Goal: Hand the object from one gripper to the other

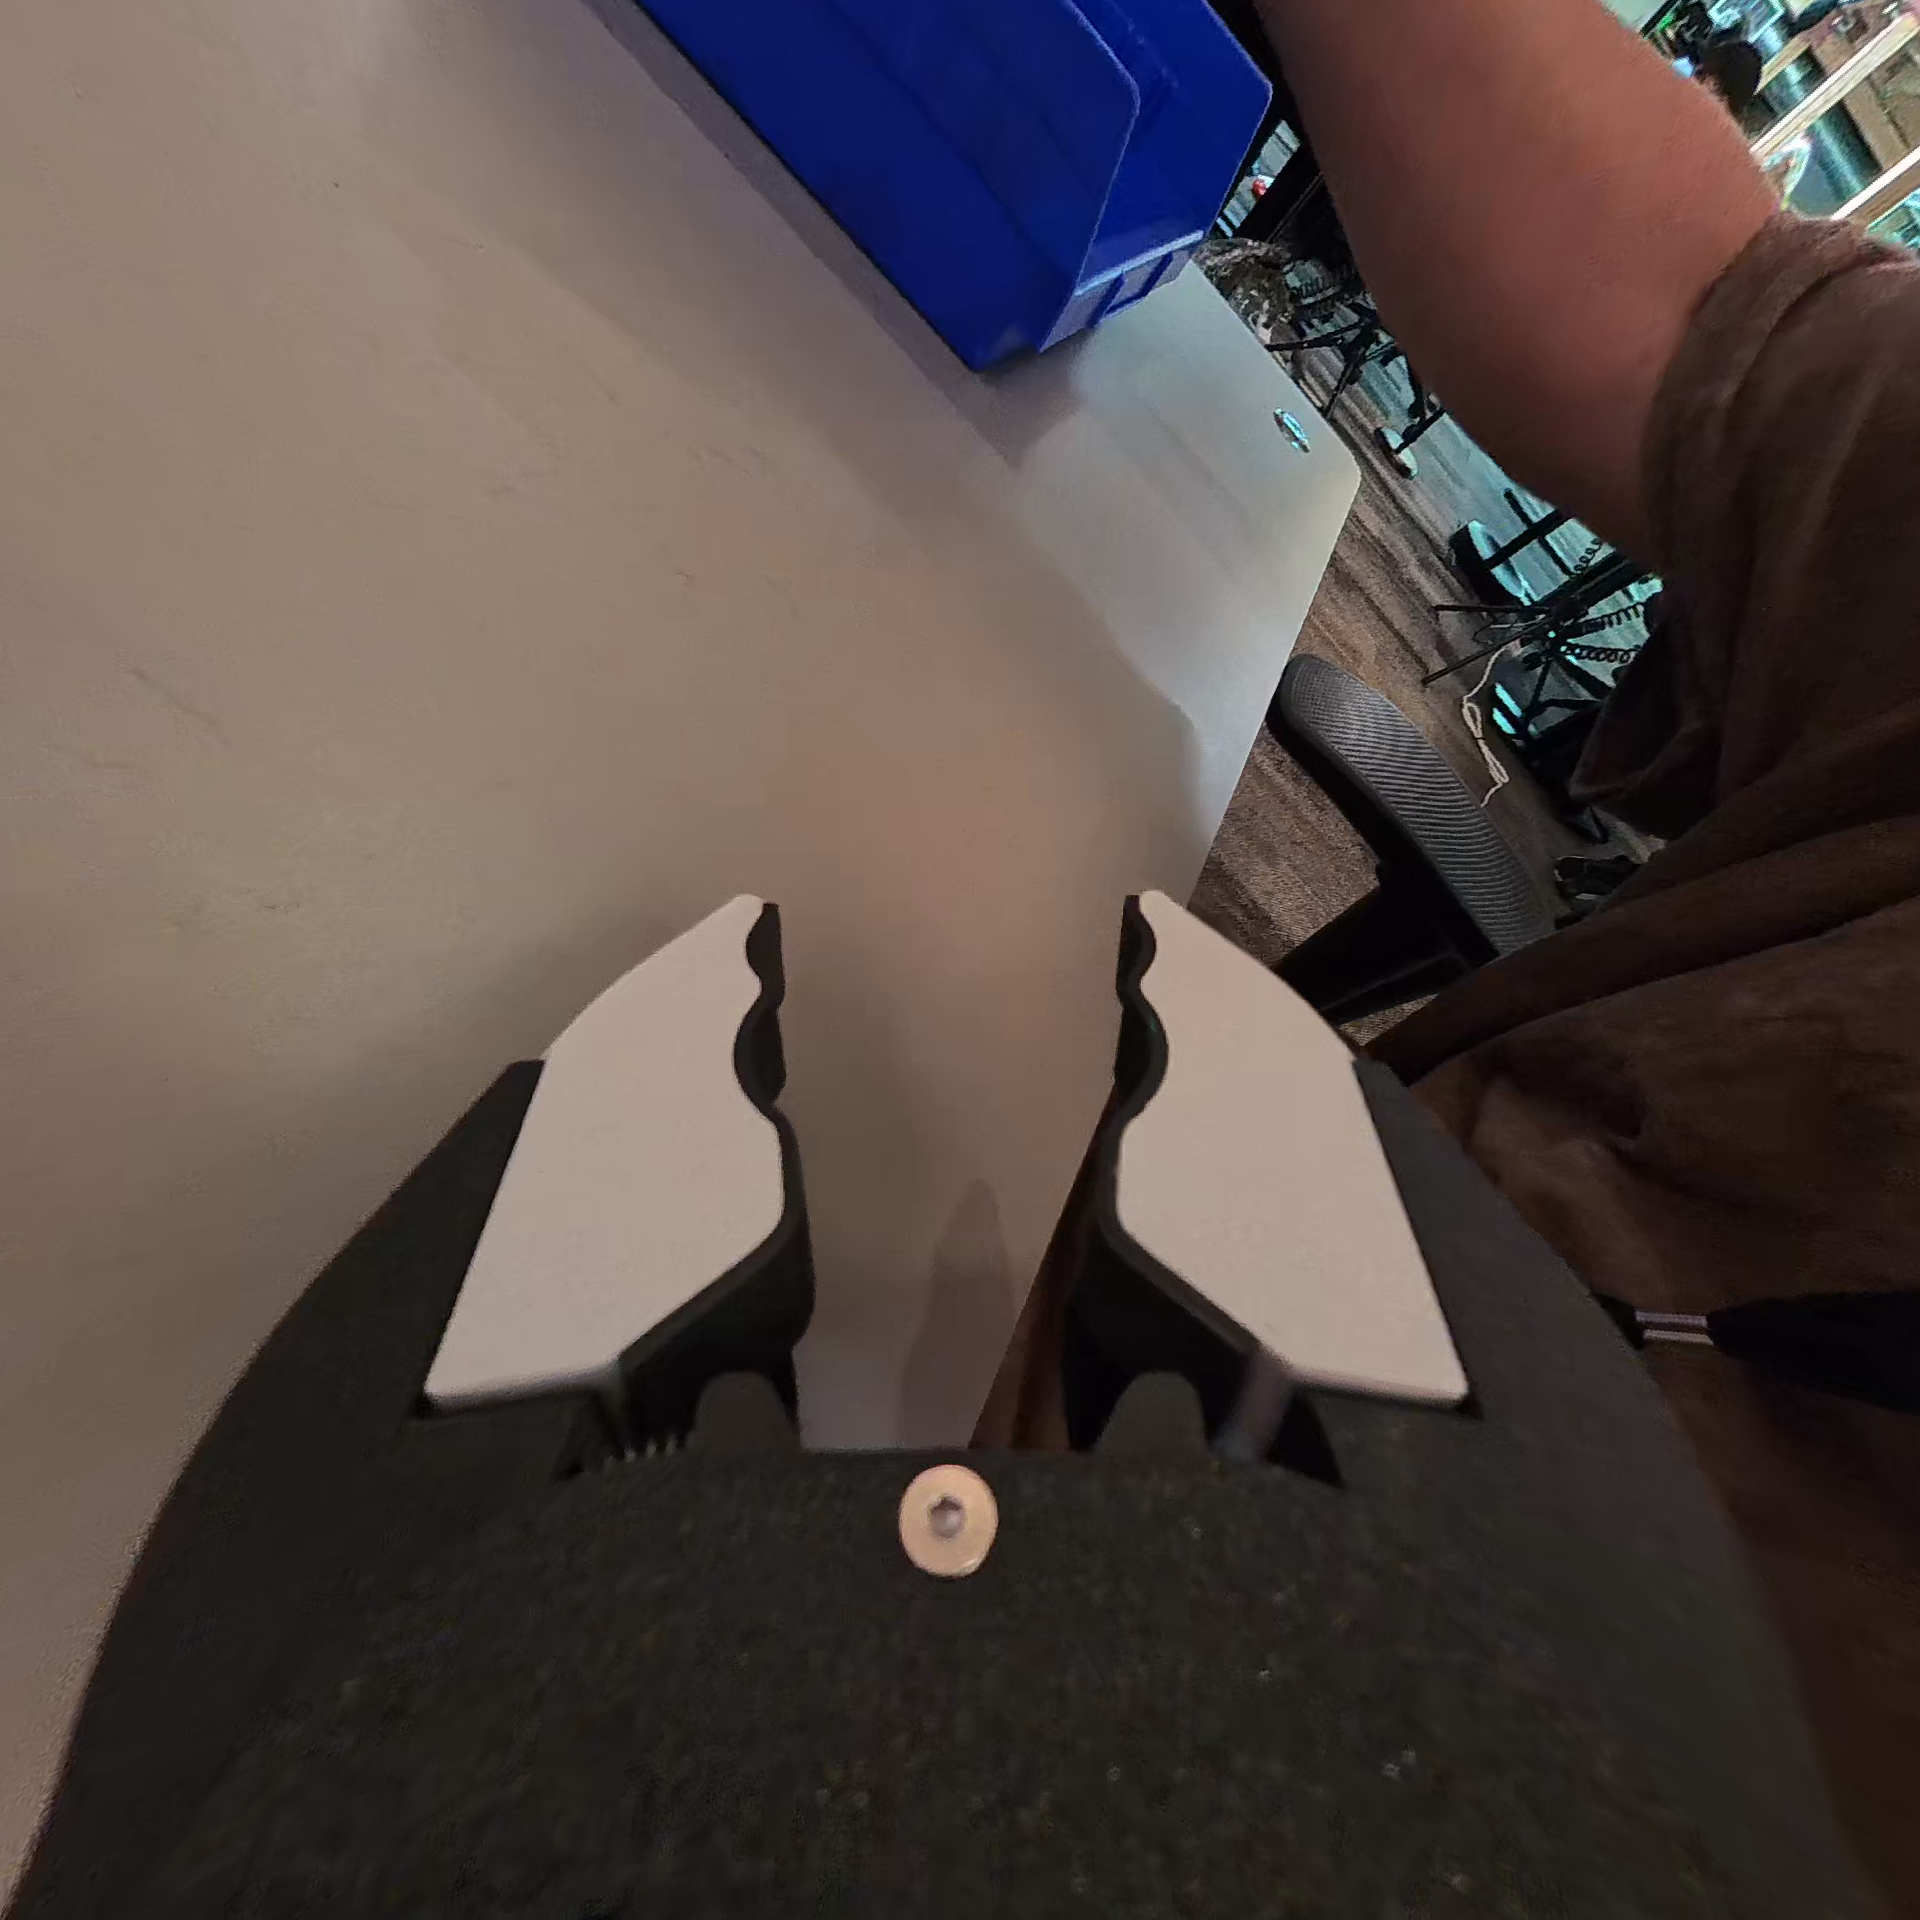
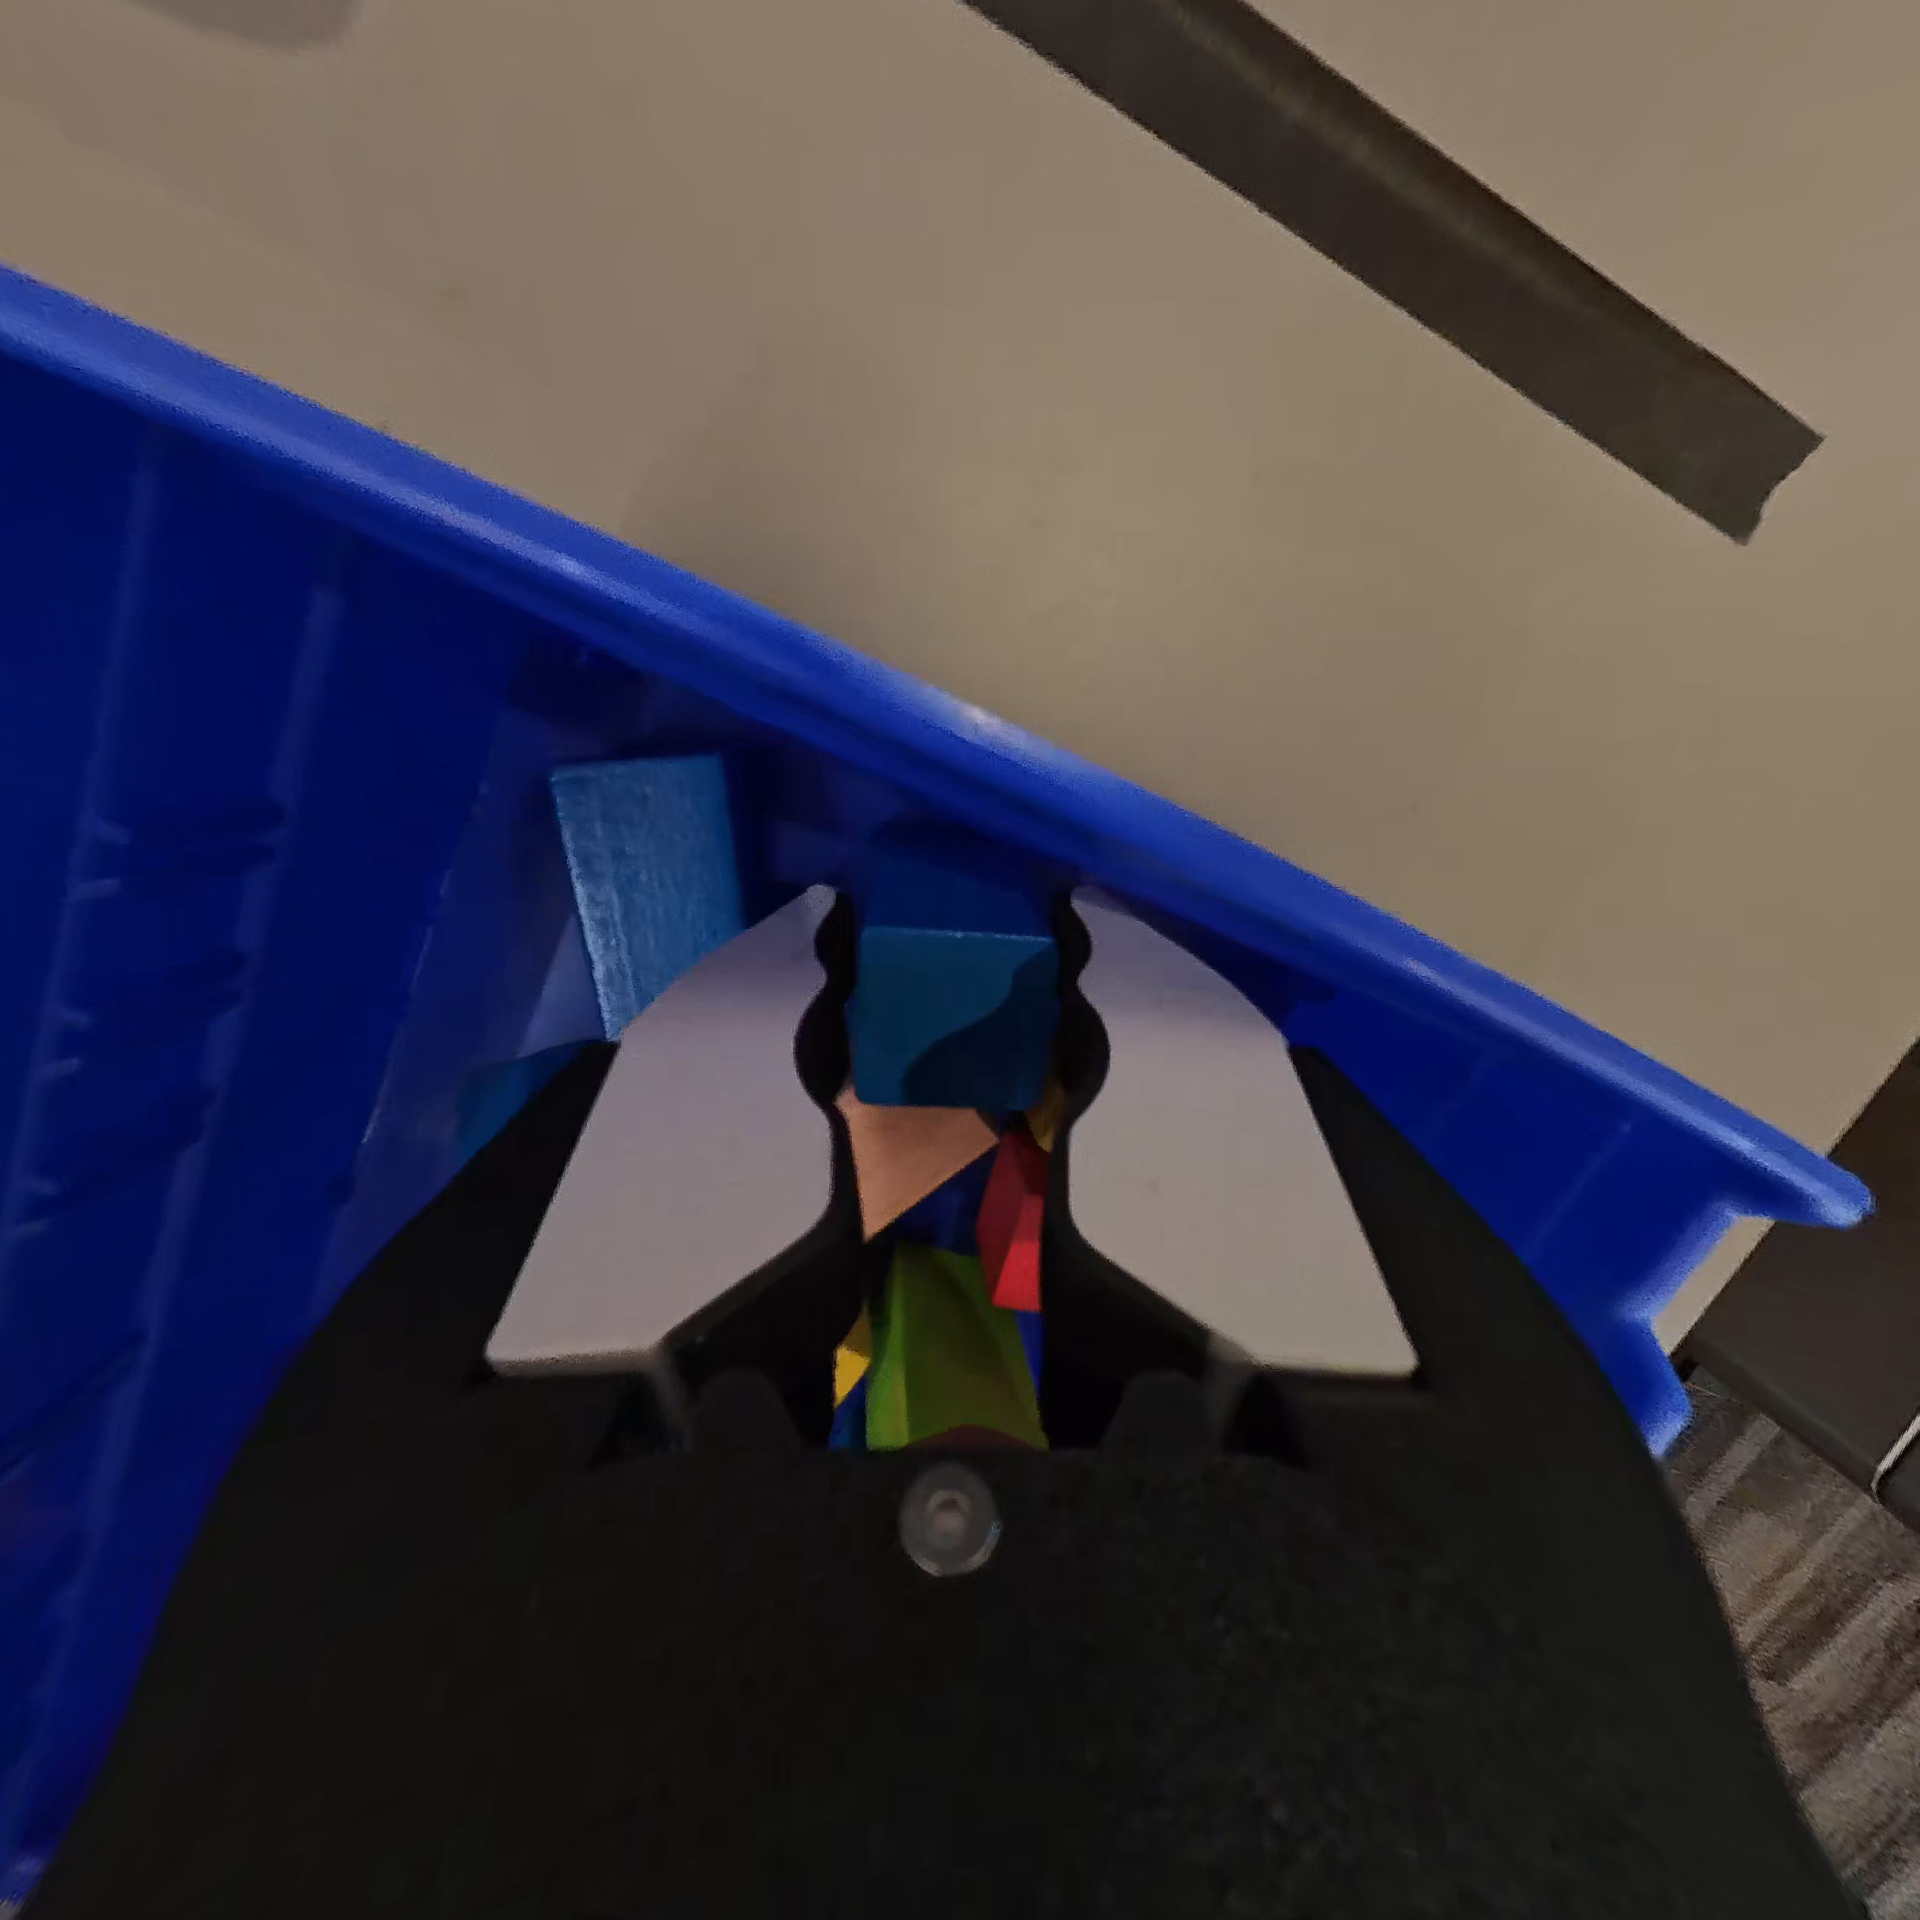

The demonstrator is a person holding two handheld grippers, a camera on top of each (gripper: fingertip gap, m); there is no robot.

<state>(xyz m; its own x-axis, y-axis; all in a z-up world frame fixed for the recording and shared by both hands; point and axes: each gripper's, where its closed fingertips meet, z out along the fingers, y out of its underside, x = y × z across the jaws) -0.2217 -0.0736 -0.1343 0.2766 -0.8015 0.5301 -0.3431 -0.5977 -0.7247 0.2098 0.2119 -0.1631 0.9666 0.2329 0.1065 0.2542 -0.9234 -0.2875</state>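
A dark blue wooden block (image 2: 951, 1013) was pinched by the right hand-held gripper (image 2: 951, 997) inside the blue bin (image 2: 1143, 821). The left hand-held gripper (image 1: 951, 925) was held spread and empty above the tabletop (image 1: 416, 623).

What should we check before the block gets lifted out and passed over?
1. Right gripper shut on the blue block: ok.
2. Block sits straight between the fingers: ok.
3. Block clear of the bin rim: not ok, close under it.
4. Other blocks not caught in the grip: cannot tell.
5. Left gripper open and empty: ok.
6. Table under it free: ok.
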